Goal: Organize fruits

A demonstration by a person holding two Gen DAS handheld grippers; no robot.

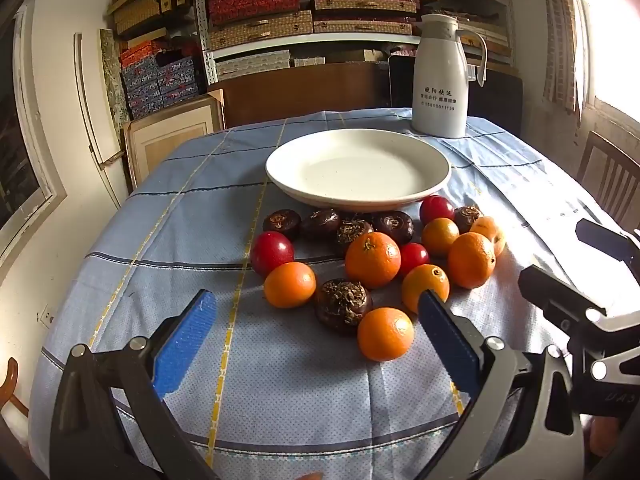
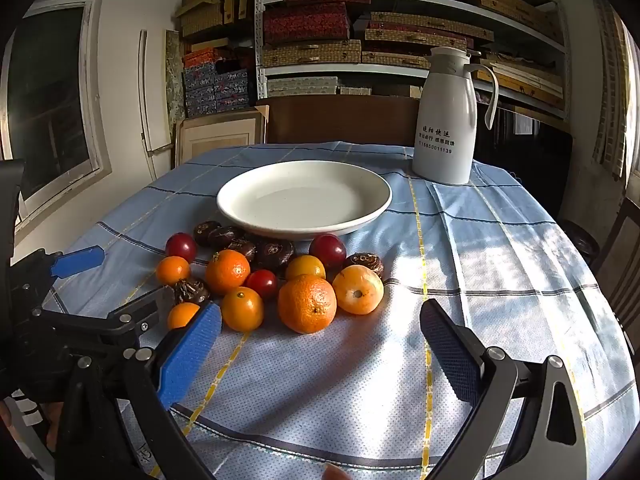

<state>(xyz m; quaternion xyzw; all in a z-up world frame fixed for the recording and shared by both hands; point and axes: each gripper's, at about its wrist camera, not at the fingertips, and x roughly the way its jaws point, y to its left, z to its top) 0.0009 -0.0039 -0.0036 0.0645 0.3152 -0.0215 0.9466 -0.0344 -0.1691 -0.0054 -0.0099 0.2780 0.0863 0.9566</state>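
A white plate (image 1: 432, 168) (image 2: 372, 204) stands bare on the blue checked tablecloth. In front of it lies a loose heap of fruit: several oranges (image 1: 373, 259) (image 2: 307, 303), red plums (image 1: 272, 251) (image 2: 327, 249) and dark brown water chestnuts (image 1: 343, 305) (image 2: 274, 253). My left gripper (image 1: 318, 312) hovers open over the near side of the heap, with one orange (image 1: 385, 333) and a chestnut between its blue pads, untouched. Wide open too, my right gripper (image 2: 320, 320) hangs near the heap's right edge, holding nothing. Each gripper shows at the side of the other's view.
A white thermos jug (image 1: 439, 80) (image 2: 444, 120) stands behind the plate at the back right. Wooden chairs (image 1: 608, 176) flank the table, and shelves stacked with boxes (image 1: 260, 20) line the far wall. Bare cloth (image 2: 500, 264) spreads right of the fruit.
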